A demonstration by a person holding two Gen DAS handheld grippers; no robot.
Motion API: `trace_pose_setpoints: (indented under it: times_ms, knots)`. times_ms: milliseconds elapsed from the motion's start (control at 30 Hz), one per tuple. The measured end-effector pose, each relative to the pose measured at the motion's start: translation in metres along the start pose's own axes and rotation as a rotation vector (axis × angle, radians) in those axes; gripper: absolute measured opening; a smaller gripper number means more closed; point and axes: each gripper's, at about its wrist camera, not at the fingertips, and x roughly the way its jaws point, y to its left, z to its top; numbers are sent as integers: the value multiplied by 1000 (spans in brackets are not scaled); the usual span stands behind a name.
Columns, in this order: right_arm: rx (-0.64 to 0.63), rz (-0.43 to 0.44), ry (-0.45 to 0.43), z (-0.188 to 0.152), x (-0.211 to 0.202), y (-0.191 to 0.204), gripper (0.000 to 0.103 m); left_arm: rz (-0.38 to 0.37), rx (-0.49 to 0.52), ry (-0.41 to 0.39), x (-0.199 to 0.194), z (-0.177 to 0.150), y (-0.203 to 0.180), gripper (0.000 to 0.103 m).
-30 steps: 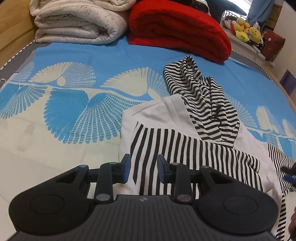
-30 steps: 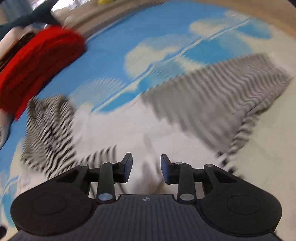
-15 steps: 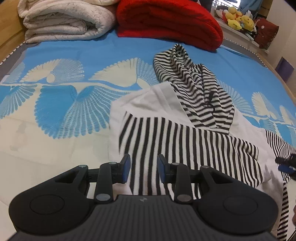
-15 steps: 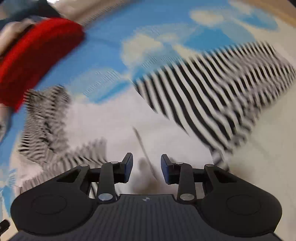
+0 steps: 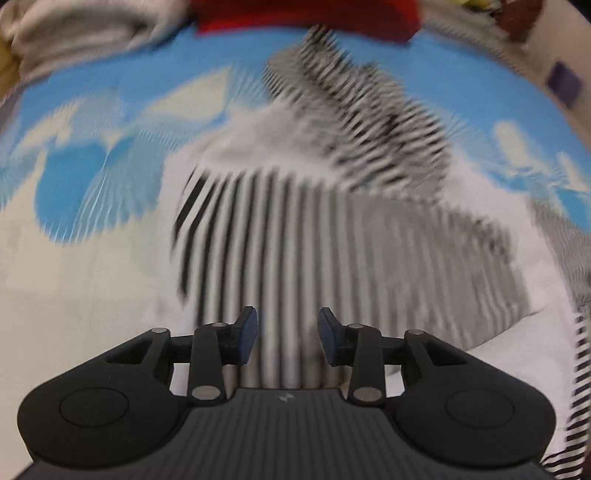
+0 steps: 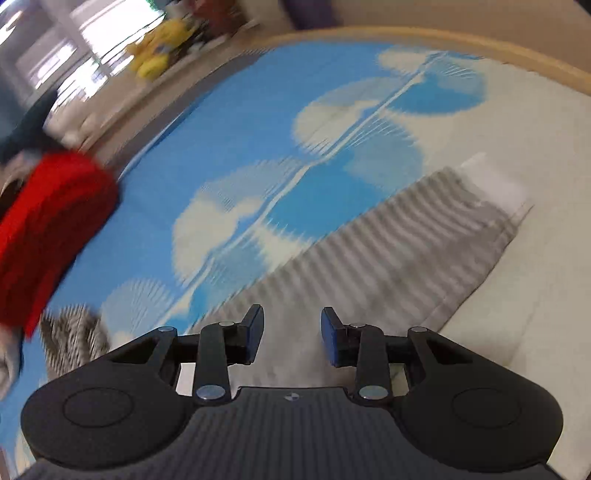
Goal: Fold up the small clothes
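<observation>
Beyond our left claw (image 5: 287, 334), at the far end of the bed, we see a red blanket (image 5: 306, 14) and, to its left, a pale folded quilt (image 5: 85, 33). Neither touches the striped garment (image 5: 332, 236). The blue-and-cream bedsheet (image 5: 74, 184) lies under everything. Nothing stands between either claw and the cloth.

Our left claw is open with nothing between its pads, and it sits just over the near edge of the garment. The broad black-and-white stripes run away from this claw, so the striped panel's long side stretches off to the claw's right. Ahead and to the right lies a crumpled part with finer stripes; we cannot tell whether it is a hood or a sleeve.

Both views are badly smeared. In the left view the garment's right side runs off the edge of the picture, and its outline there is hard to make out.

Our right claw (image 6: 291, 336) is also open and empty, low over the striped garment (image 6: 388, 258), which reads here only as grey ripples. Its long edge runs from this claw up to the right, ending in a white corner. To the left of this claw sit the red blanket (image 6: 48, 229) and a small striped bit of cloth. Yellow soft toys (image 6: 159, 51) show far off, beyond the bedsheet (image 6: 258, 129).
</observation>
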Motion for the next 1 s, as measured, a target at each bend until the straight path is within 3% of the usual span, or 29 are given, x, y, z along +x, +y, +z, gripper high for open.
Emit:
trace_pose_setpoints:
  times_ms: [67, 200, 433, 567, 667, 800, 1000]
  knots:
    - [39, -13, 3, 18, 3, -27, 37, -28, 16, -56, -13, 5, -12, 55]
    - [86, -56, 52, 46, 23, -81, 38, -45, 43, -118, -23, 7, -25, 56]
    - [153, -188, 57, 58, 51, -149, 38, -10, 30, -88, -9, 5, -26, 56]
    - [240, -210, 96, 54, 69, -175, 38, -15, 26, -104, -12, 6, -24, 56]
    - [246, -206, 55, 53, 67, -173, 38, -12, 19, -105, -11, 7, -22, 56]
    - [235, -192, 15, 53, 63, -165, 5, -12, 9, -109, -13, 7, -18, 56]
    - [187, -206, -85, 55, 49, -148, 4, 0, 9, -101, -14, 7, -13, 56]
